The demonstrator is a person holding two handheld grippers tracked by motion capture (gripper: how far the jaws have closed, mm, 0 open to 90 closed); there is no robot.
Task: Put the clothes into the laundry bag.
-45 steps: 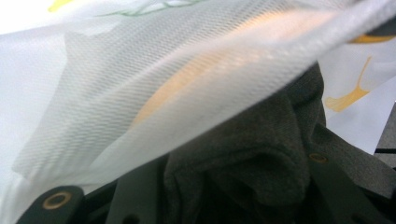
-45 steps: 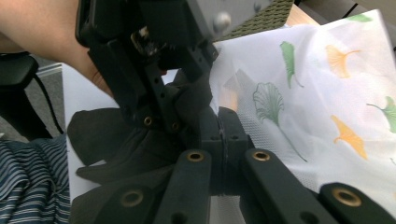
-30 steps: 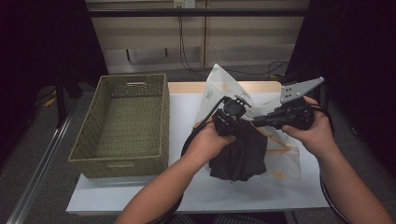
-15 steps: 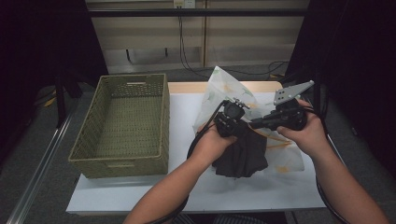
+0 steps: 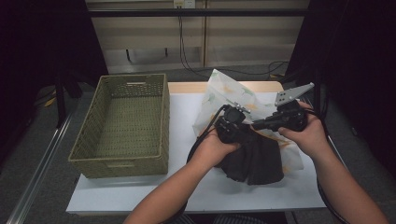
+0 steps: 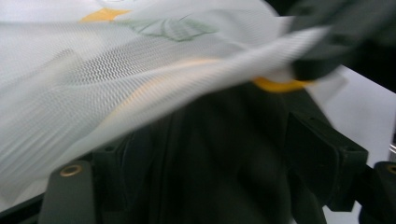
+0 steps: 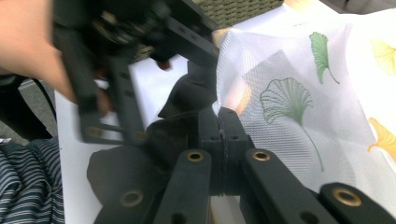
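A white mesh bag [image 5: 224, 91] printed with green and yellow leaves lies on the table, and a dark garment [image 5: 257, 161] pokes out of its near side. My left gripper [image 5: 232, 125] sits over the garment. Its jaws have just been opening and stand open, with the dark garment [image 6: 224, 186] loose between them under the mesh bag [image 6: 93, 79]. My right gripper [image 5: 254, 125] points left toward the other one. In the right gripper view, the right gripper [image 7: 219, 123] is shut on the edge of the mesh bag [image 7: 299, 102], beside the dark garment [image 7: 116, 172].
A woven olive basket [image 5: 130, 121] stands empty on the left half of the white table [image 5: 182, 121]. Cables trail from both grippers toward the person. A striped sleeve or lap shows at the near edge in the right gripper view.
Both hands have sunk a little toward the table with the bag and garment. The left jaws have spread apart. The right jaws stay shut.
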